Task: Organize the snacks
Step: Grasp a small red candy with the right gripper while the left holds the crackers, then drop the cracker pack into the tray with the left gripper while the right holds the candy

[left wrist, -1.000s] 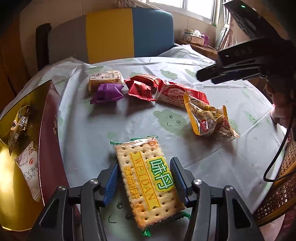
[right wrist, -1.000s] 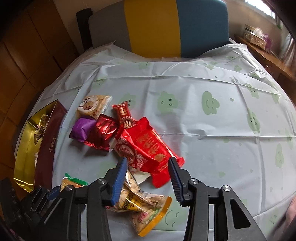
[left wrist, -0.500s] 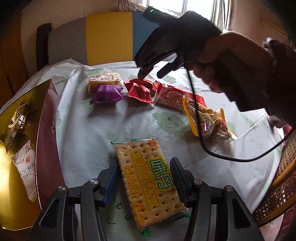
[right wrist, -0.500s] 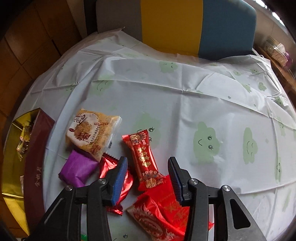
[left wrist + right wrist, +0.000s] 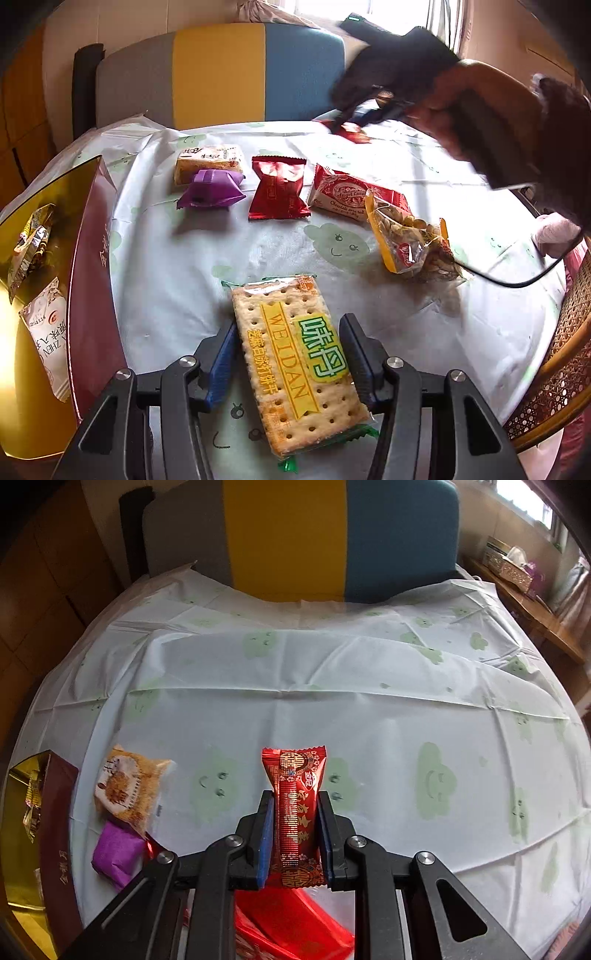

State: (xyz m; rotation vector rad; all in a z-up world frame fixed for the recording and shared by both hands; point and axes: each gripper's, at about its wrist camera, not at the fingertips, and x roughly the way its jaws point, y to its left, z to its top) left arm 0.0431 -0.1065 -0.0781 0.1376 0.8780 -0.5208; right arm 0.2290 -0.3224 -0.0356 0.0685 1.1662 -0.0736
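Since a second ago, my right gripper (image 5: 295, 834) has clamped the red candy packet (image 5: 294, 812) and carries it above the tablecloth (image 5: 369, 709). Left gripper (image 5: 288, 354) pinches the cracker pack (image 5: 295, 365). Risk: slick wrapper slipping.

A pale blue plastic cloth printed with smiling green clouds (image 5: 436, 779) covers the tabletop. The slim red candy wrapper with gold lettering (image 5: 295, 812) sits between blue pads (image 5: 266, 834) of the black right tool (image 5: 295, 830). The tan cracker packet (image 5: 295, 365) bears a yellow ribbon and green label. Nearby lie a purple foil packet (image 5: 212, 188), a dark red foil packet (image 5: 277, 188) and a gold-lined maroon box (image 5: 88, 280).
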